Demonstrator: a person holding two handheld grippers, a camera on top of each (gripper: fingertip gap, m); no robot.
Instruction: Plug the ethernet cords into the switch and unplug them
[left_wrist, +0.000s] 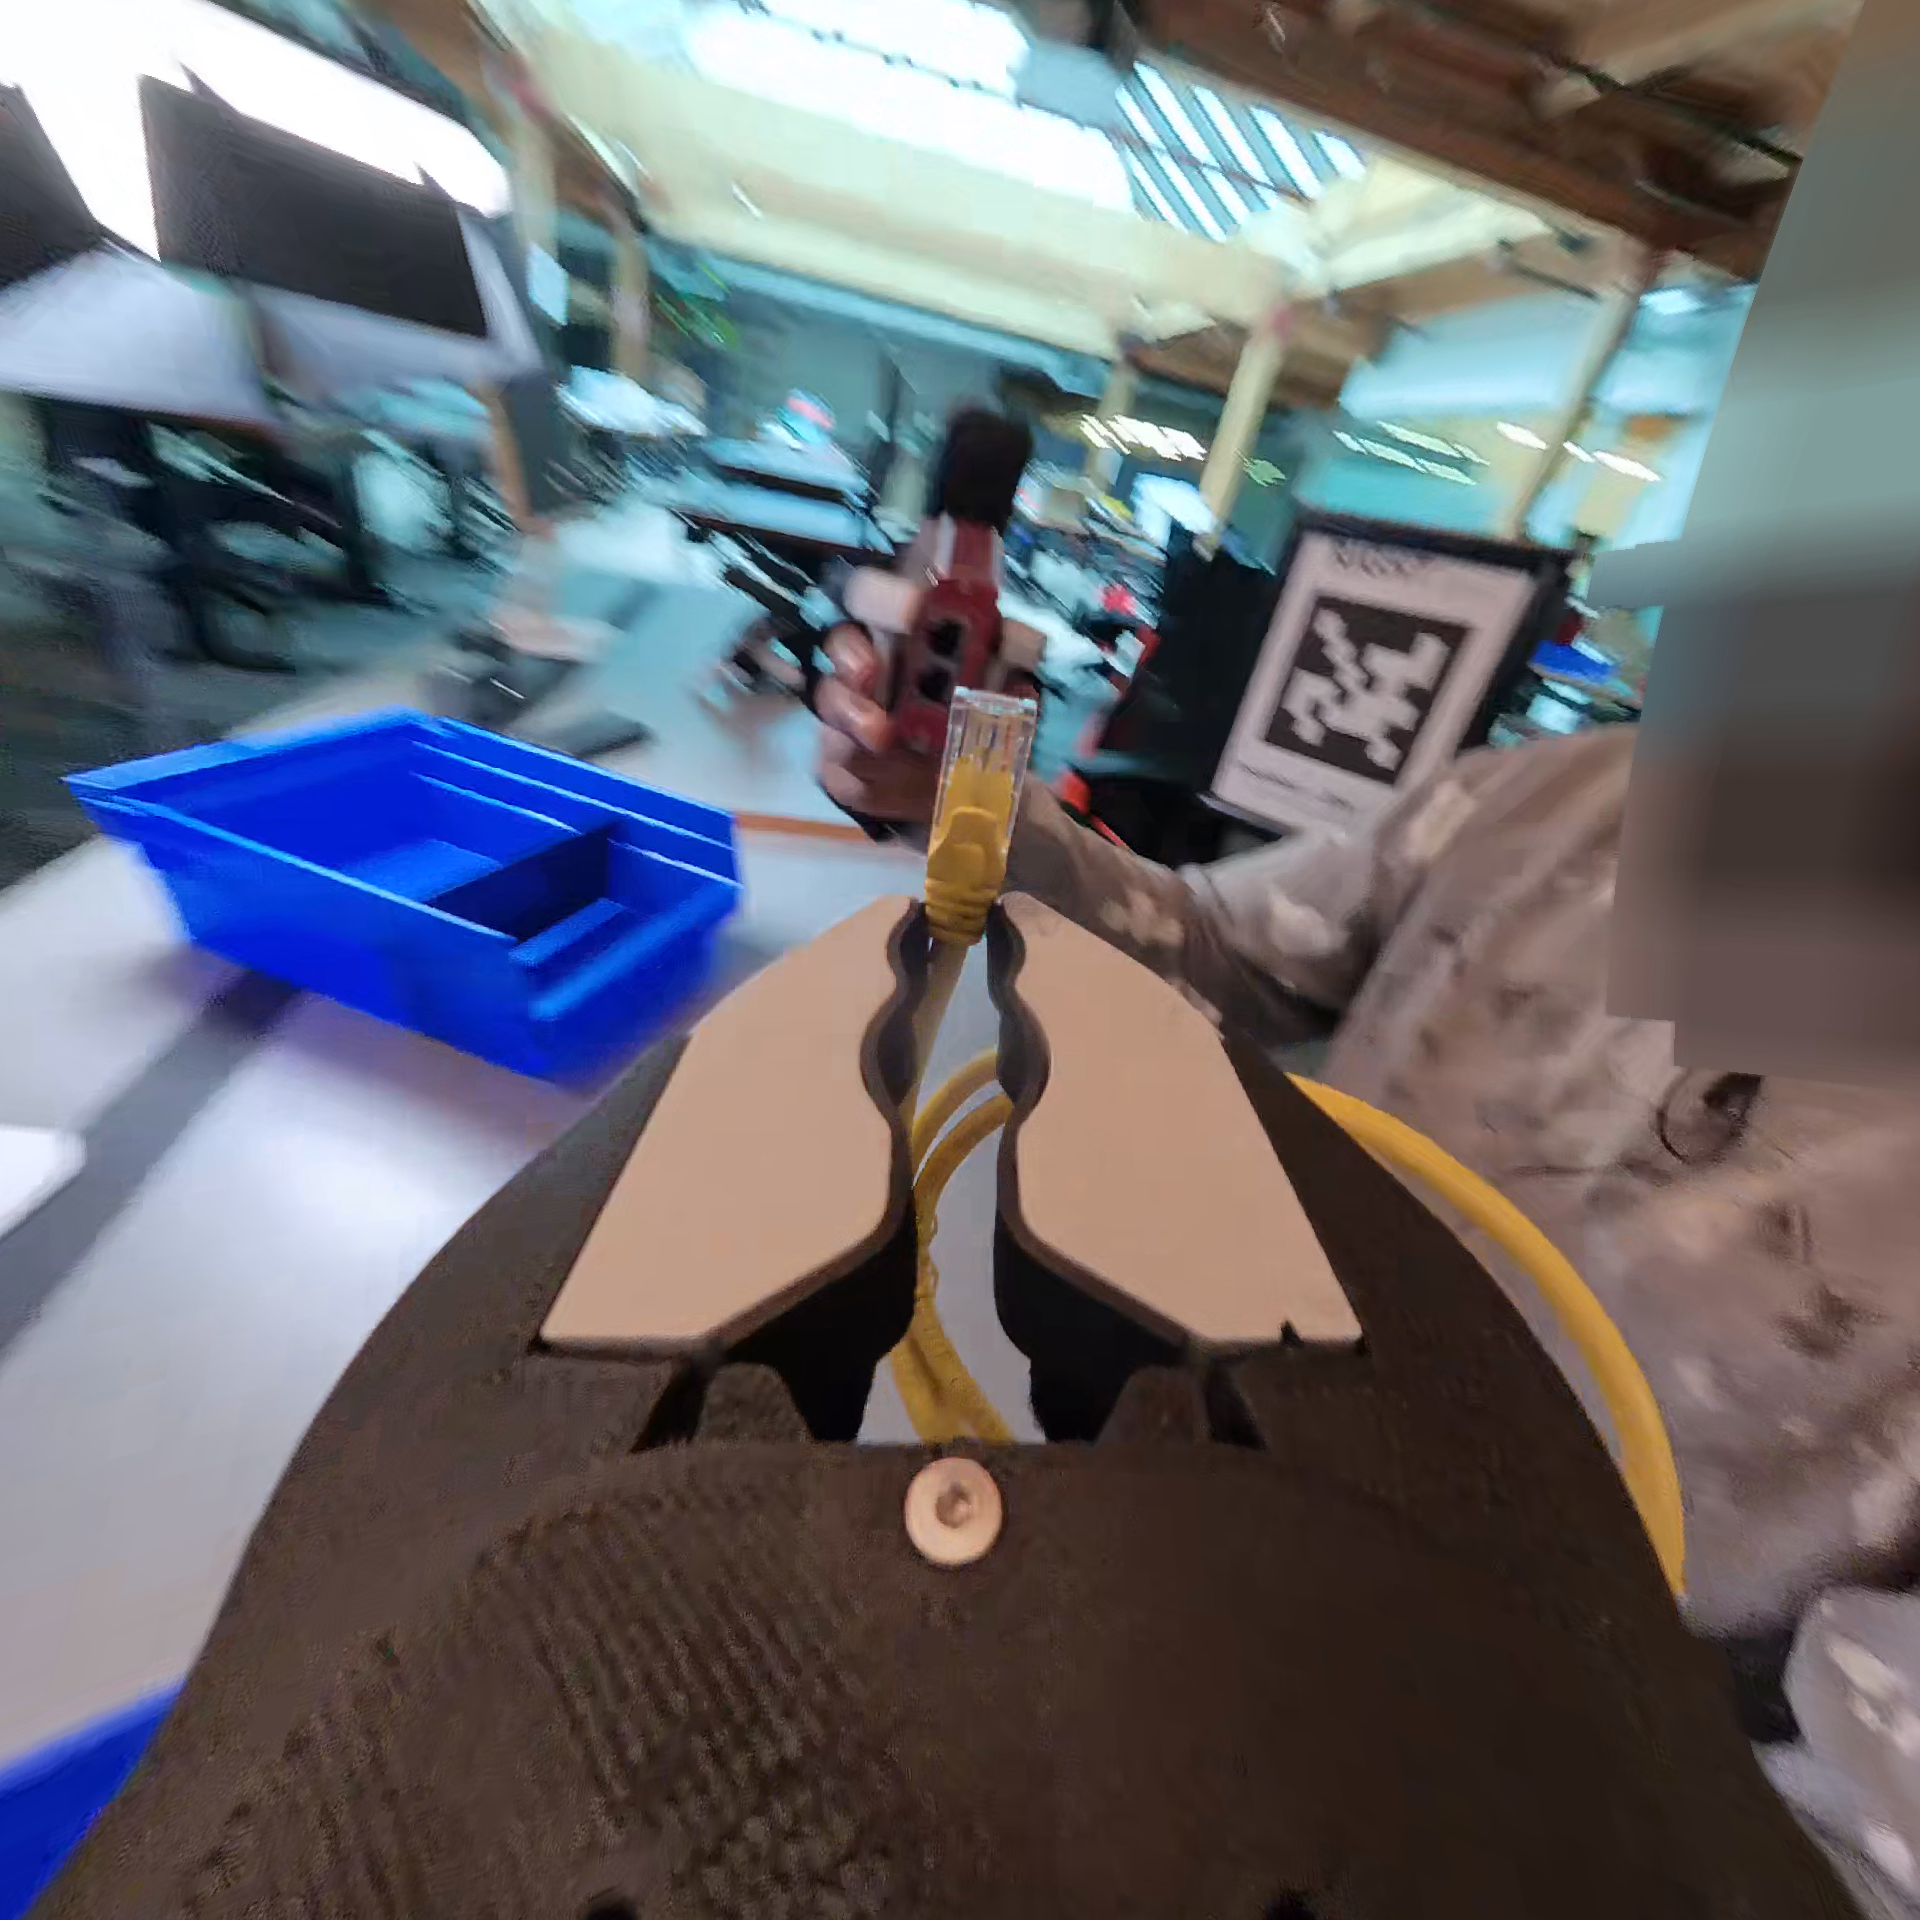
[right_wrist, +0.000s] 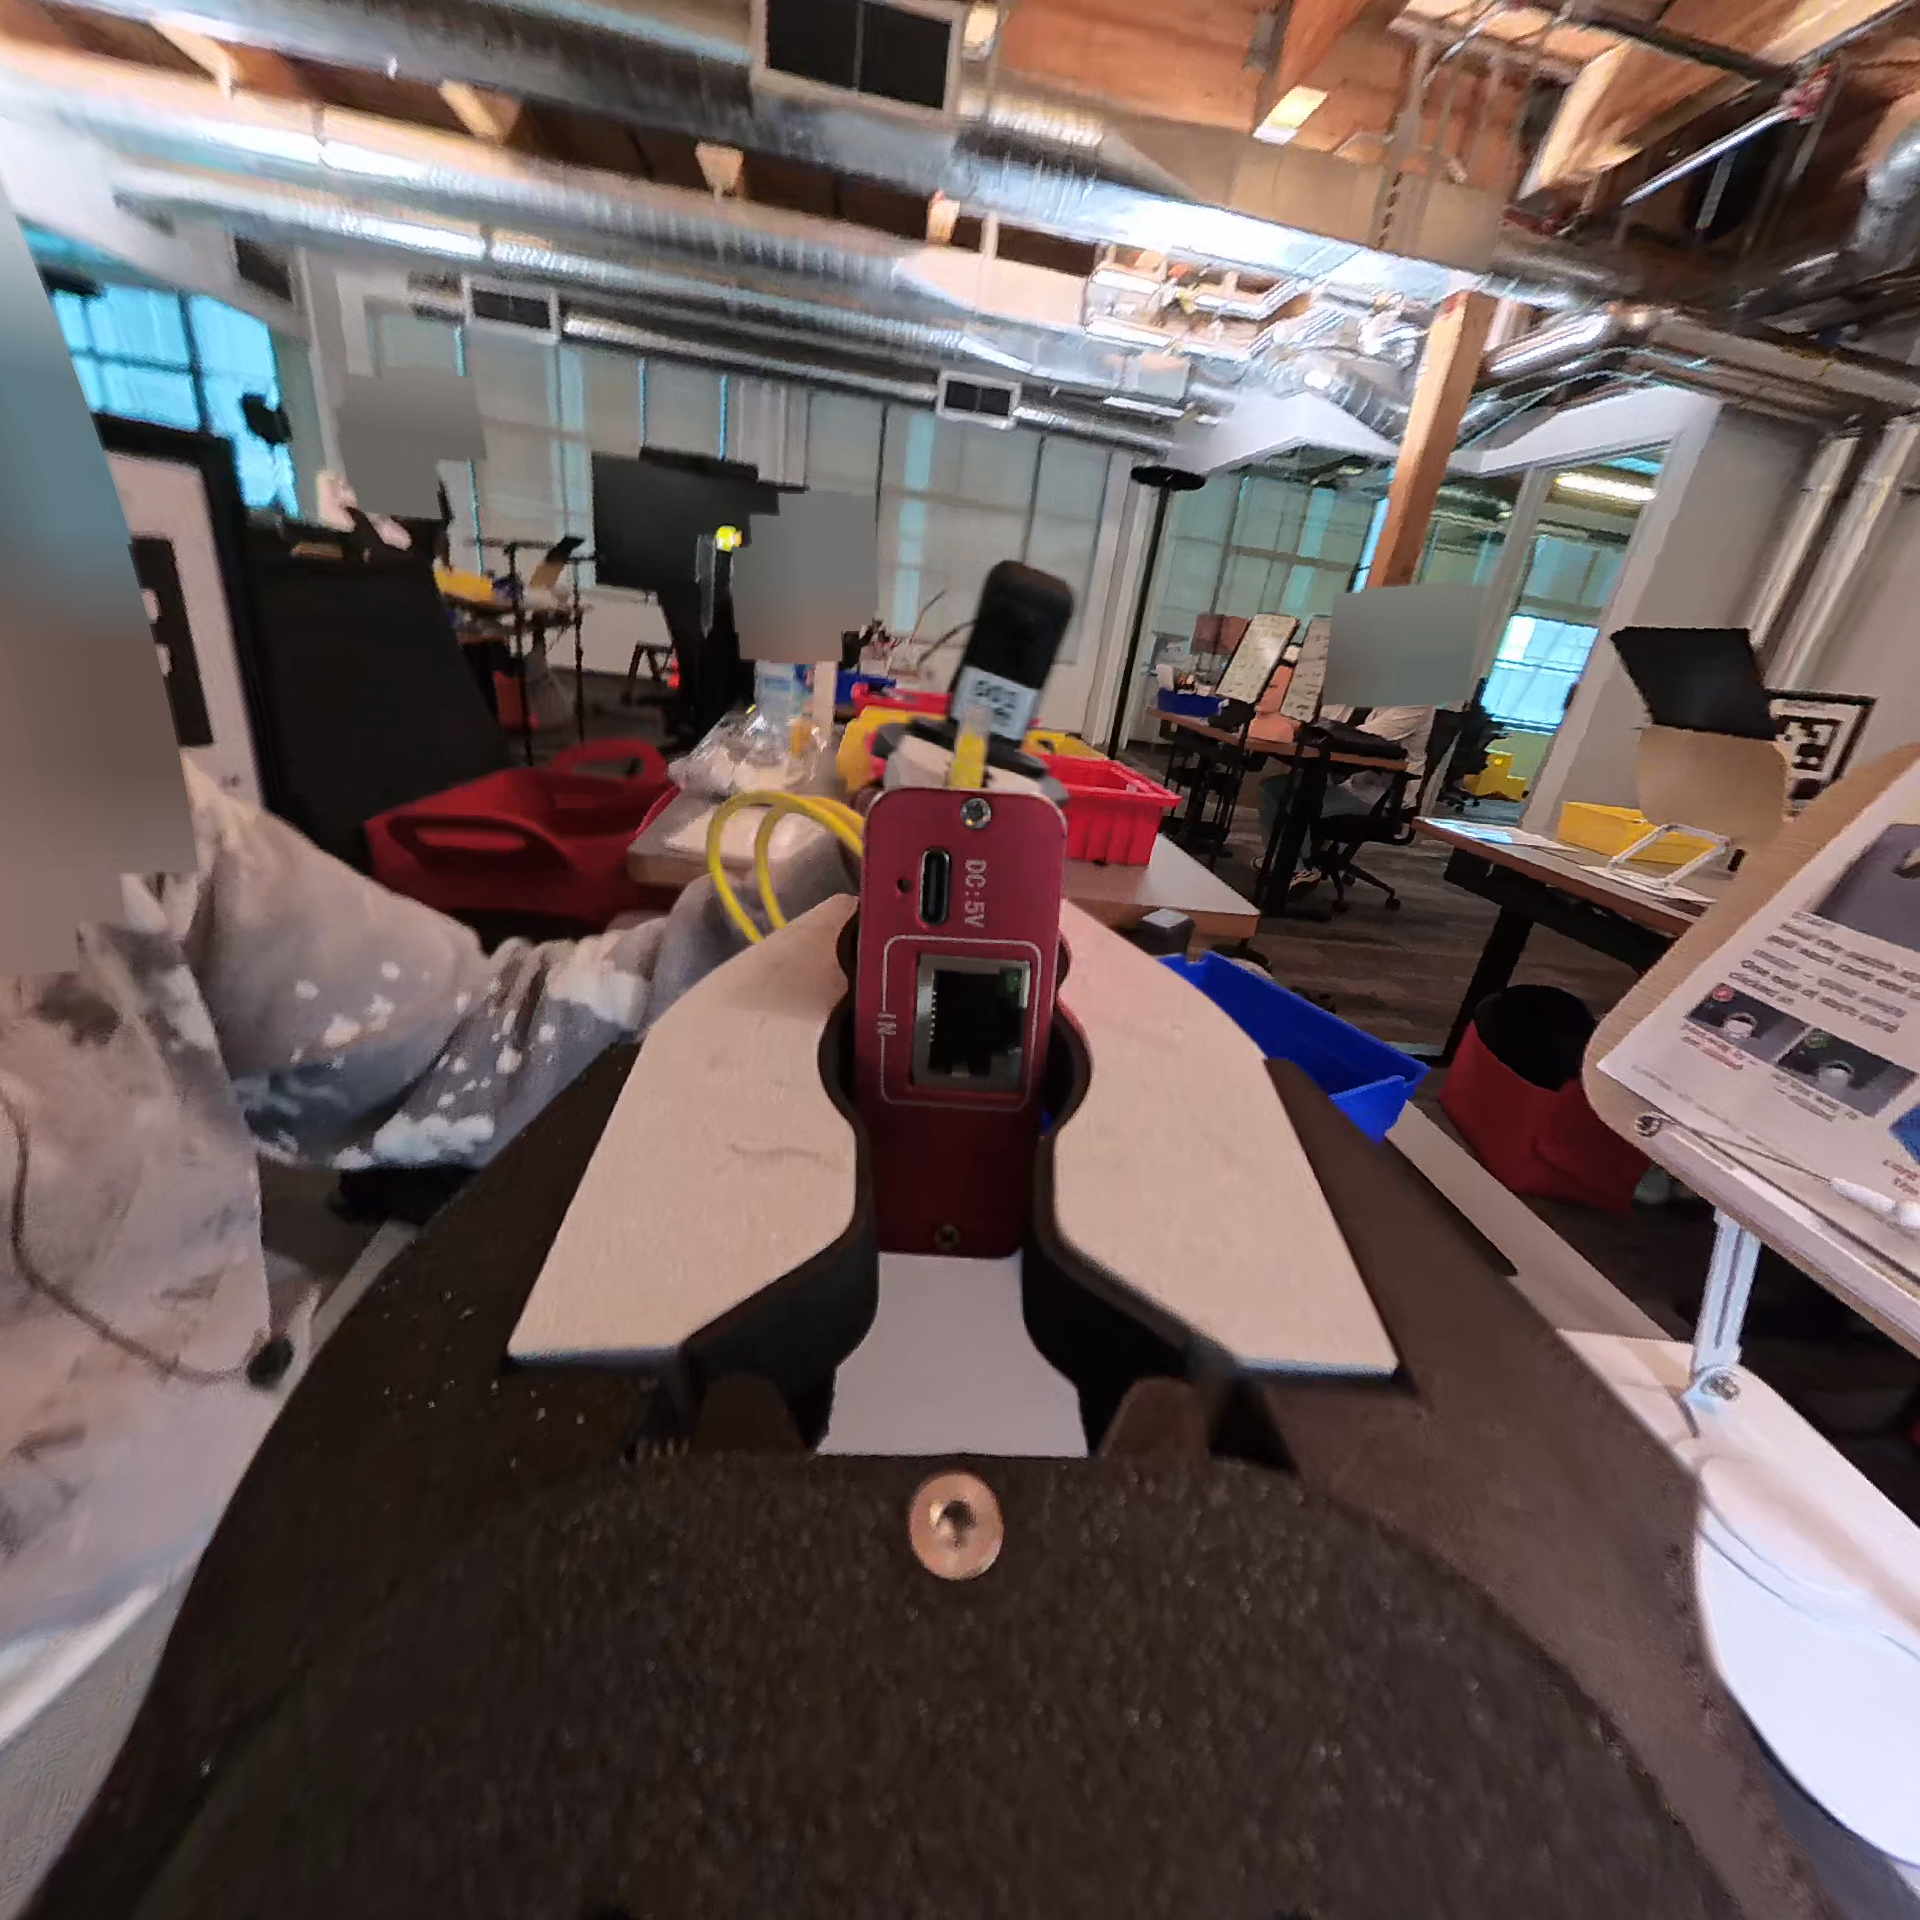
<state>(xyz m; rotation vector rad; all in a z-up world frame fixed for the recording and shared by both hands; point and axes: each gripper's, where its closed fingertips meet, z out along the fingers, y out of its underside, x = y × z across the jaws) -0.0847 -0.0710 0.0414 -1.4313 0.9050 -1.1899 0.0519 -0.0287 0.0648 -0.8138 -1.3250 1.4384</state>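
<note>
My left gripper is shut on a yellow ethernet cord. Its clear plug points forward past the fingertips. The rest of the cord loops back under the gripper. The red switch is straight ahead of the plug, a short gap away, with two empty ports facing it. My right gripper is shut on the red switch and holds it upright in the air. One empty port and a small power socket face the right camera. The left gripper with the yellow cord shows beyond the switch.
A blue bin sits on the grey table at the left. A person's patterned sleeve reaches across on the right. A board with printed sheets stands at the right on a white base. Another blue bin lies below.
</note>
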